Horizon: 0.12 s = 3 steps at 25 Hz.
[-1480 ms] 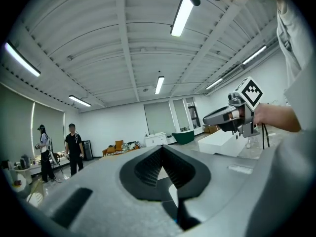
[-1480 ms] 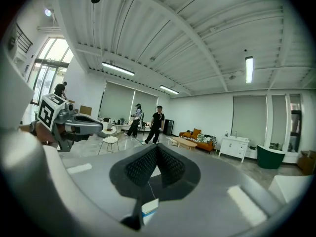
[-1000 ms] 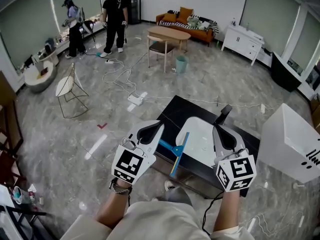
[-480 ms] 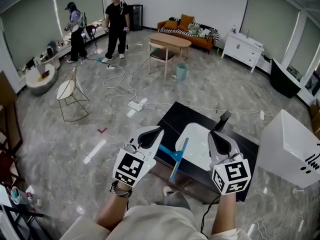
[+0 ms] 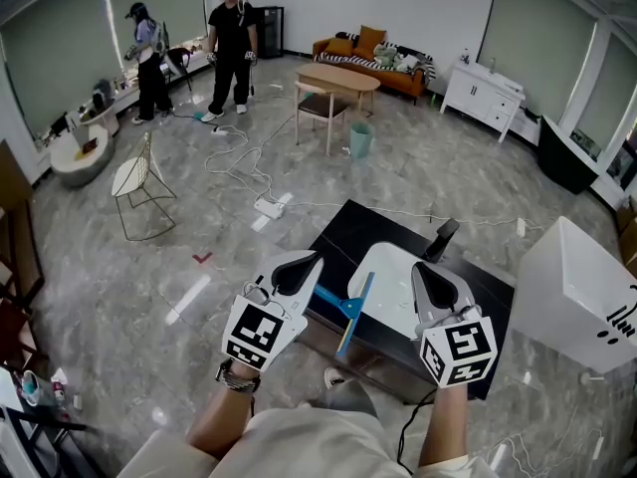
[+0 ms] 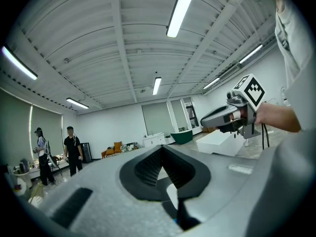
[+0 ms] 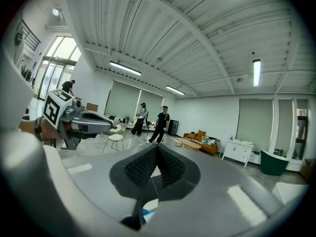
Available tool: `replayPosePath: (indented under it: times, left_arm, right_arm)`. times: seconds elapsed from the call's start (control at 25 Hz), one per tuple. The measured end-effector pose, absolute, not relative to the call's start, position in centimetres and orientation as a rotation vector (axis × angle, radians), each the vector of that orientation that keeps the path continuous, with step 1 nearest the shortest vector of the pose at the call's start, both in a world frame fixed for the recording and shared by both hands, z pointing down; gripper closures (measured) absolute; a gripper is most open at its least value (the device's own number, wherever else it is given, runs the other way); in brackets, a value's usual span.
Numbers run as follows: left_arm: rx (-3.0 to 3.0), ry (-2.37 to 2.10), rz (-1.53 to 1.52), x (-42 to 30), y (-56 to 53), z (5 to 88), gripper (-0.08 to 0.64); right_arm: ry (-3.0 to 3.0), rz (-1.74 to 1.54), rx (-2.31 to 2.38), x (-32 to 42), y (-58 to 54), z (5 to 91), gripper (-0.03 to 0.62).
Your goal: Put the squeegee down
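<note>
On the black desk [image 5: 338, 229] in front of the person, the blue squeegee [image 5: 350, 310] lies flat at the near left edge of a white board [image 5: 393, 267], so it looks already set down. Its blade runs from near the body away and a bit rightward, and the handle sticks out left toward the left hand-held gripper [image 5: 318, 257]. The squeegee sits between the two grippers, handle end just beside and below the left one and clearly closer to it; the right hand-held gripper [image 5: 418, 267] is further off, over the board. Left gripper view: jaws together, nothing between the pads [image 6: 148, 167], only a sliver of blue down below the gap. Right gripper view: jaws also together and empty [image 7: 157, 147]. Both are held roughly level, pointing away from the body and side by side above the desk, marker cubes toward the person and forearms out straight. My read is the put-down is done; anything next only needs the left hand lifted clear of the handle.
</note>
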<state>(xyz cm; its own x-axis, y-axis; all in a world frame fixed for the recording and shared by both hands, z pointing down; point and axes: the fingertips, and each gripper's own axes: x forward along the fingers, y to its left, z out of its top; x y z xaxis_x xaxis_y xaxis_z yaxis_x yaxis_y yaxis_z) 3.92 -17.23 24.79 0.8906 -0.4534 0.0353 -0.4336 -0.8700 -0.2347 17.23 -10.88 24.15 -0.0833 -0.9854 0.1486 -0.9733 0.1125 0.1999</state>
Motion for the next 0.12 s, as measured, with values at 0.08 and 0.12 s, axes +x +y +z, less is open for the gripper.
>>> replayPosePath:
  times: [0.08,0.12]
  left_arm:
    - [-2.837,0.675,-0.132,3.87,-17.26,24.84,0.560]
    - [-2.838,0.676,-0.133,3.85,-17.28,24.86,0.561]
  right_arm:
    - [-2.145,-0.068,1.942,17.23,-10.86,24.25,0.588]
    - [-2.145,-0.067,1.942,17.23,-10.85,24.30,0.588]
